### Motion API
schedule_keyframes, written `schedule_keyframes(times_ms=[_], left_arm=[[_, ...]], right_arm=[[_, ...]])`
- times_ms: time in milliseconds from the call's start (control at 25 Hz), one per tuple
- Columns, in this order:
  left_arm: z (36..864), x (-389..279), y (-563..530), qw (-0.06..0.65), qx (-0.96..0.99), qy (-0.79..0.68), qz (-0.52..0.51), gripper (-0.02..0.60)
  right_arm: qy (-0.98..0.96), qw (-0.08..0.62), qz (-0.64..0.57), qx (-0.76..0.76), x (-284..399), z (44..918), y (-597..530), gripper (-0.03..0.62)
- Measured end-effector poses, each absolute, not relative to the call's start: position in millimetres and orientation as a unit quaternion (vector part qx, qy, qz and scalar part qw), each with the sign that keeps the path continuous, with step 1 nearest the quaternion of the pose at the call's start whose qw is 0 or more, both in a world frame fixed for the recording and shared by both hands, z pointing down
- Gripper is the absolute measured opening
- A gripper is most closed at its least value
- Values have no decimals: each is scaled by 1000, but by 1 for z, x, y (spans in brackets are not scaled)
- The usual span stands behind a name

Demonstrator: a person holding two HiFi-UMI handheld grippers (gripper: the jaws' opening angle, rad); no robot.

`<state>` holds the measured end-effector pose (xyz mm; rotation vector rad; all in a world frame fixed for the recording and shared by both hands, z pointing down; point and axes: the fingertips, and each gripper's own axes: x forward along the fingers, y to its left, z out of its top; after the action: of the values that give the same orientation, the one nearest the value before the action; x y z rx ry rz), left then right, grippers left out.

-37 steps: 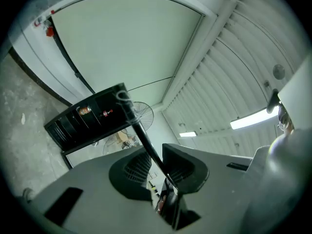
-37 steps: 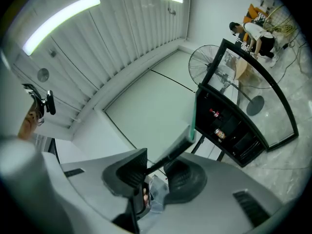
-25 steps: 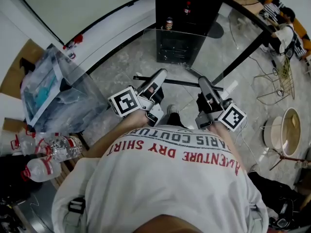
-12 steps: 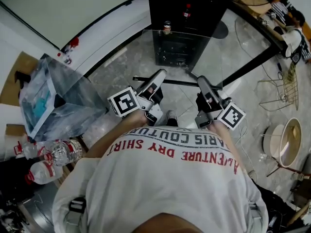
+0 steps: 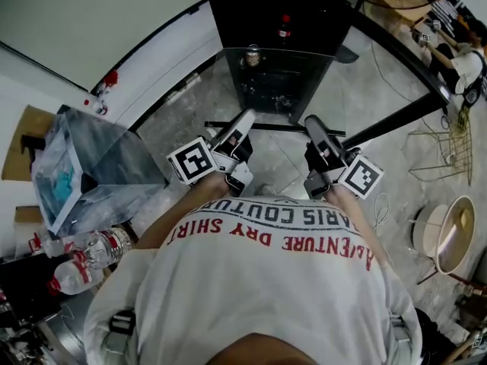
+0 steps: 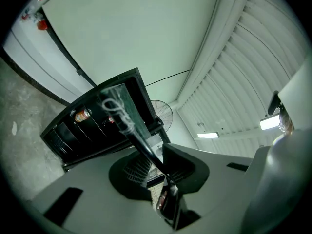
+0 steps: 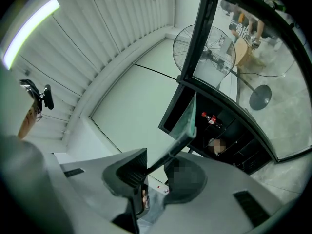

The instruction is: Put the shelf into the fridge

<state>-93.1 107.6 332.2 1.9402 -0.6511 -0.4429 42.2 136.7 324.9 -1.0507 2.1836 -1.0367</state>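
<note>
**Glass shelf held level in front of the open fridge**

The shelf [image 5: 275, 128], a clear glass pane with a dark strip along its near edge, hangs in the middle of the head view. It is just short of the black fridge [image 5: 283, 6] at the top centre and is not yet inside.

The left gripper [image 5: 243, 119] is clamped on that near edge toward its left end. The right gripper [image 5: 312, 122] is clamped on the same edge toward its right end. Each gripper view shows the pane's rim pinched between the pads.

Two grips set apart on one edge look chosen to keep the wide pane flat and stop it twisting. They also leave the far edge free to enter first.

The fridge door [image 7: 196, 33] stands swung open, its dark frame crossing the upper middle of the right gripper view, so the opening faces the pane. A red-capped bottle [image 5: 284, 26] and a can [image 5: 252, 54] sit inside. The pane probably needs a free rail away from them.
</note>
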Motion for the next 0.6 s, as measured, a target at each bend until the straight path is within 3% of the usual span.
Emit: schedule_keyframes(times_ms=[600], left_arm=[[346,-75,53,485,804,-289,-188,80]], right_arm=[[814,229,-383,-372,61,340,77,101]])
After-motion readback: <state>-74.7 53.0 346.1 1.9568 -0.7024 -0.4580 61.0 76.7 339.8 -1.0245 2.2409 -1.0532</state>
